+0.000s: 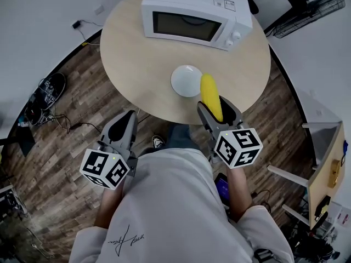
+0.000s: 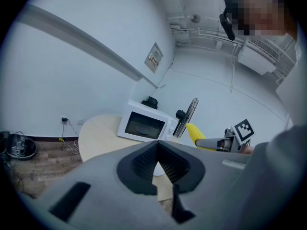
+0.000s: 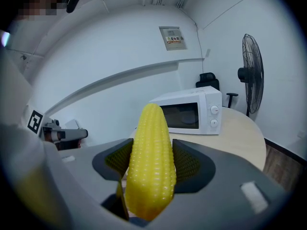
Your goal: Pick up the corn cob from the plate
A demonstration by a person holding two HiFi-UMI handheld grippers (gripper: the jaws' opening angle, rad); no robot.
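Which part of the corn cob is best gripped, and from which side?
Across the thick lower half, jaws on opposite sides, coming from the blunt end: the corn cob tapers toward its tip, where a grip might slip. The right gripper holds it so.

right gripper (image 1: pixel 218 110): clamped on corn cob (image 1: pixel 209 93) | plate (image 1: pixel 184 81): on table (image 1: pixel 134 64), beside cob

No legible text or labels

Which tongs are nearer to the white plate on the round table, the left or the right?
Right. The right tongs, shut on the corn cob, are close beside the plate, on its right; the left tongs sit farther off, near the edge of the table.
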